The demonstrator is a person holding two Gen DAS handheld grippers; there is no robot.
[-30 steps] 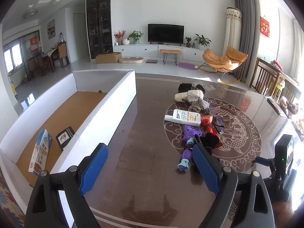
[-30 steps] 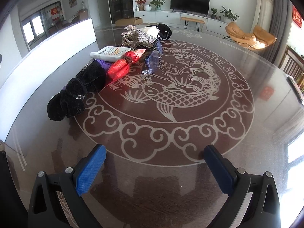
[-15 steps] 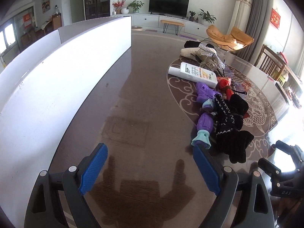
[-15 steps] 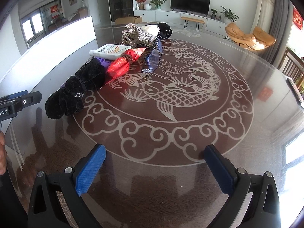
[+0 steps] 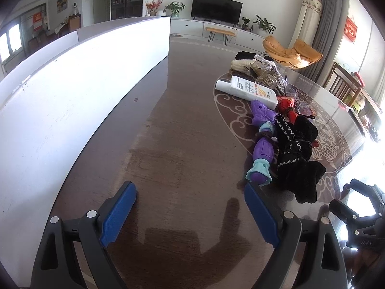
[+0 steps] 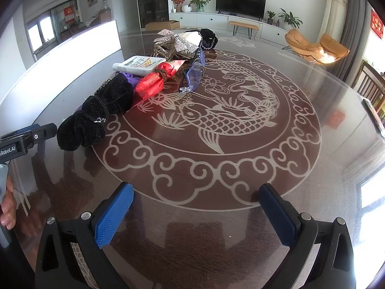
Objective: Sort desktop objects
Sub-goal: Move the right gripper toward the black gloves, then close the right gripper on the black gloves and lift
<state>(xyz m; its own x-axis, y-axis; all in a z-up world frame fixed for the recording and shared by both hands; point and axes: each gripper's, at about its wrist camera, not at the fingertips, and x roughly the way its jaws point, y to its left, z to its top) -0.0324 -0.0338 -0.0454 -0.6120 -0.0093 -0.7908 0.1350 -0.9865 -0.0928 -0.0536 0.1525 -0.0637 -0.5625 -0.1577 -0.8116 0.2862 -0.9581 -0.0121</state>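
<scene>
White box wall (image 5: 79,91) stands along the left edge of the table (image 5: 182,149); its inside is hidden from both views, so what has already been sorted into it cannot be told. Left gripper (image 5: 190,213) low over bare wood just beside that wall, jaws wide apart, nothing between the blue pads. To its right, a line of unsorted things runs away from the viewer toward the far side of the table: nearest, a purple toy (image 5: 262,144) with teal cuffs, long axis along the line, its teal-cuffed near end pointing back at the left gripper's right finger and lying close to it. Pressed against the toy's right flank, a black velvet scrunchie bundle (image 5: 298,154), also lengthwise along the line. Beyond them a white tube (image 5: 247,91) lies crosswise, cap end toward the box wall, then a red wrapped bundle (image 6: 156,79) tied with cord, blue-lensed glasses (image 6: 192,74) with one arm pointing away toward the far heap, and at the far end a heap with a glittery bow (image 6: 173,38) and a dark pouch. Right gripper (image 6: 196,214) over the carp inlay, jaws likewise spread wide, holding nothing. Judgement: most of the sorting remains, the whole row is still on the tabletop; the purple toy looks the likeliest next pick for the left side.
</scene>
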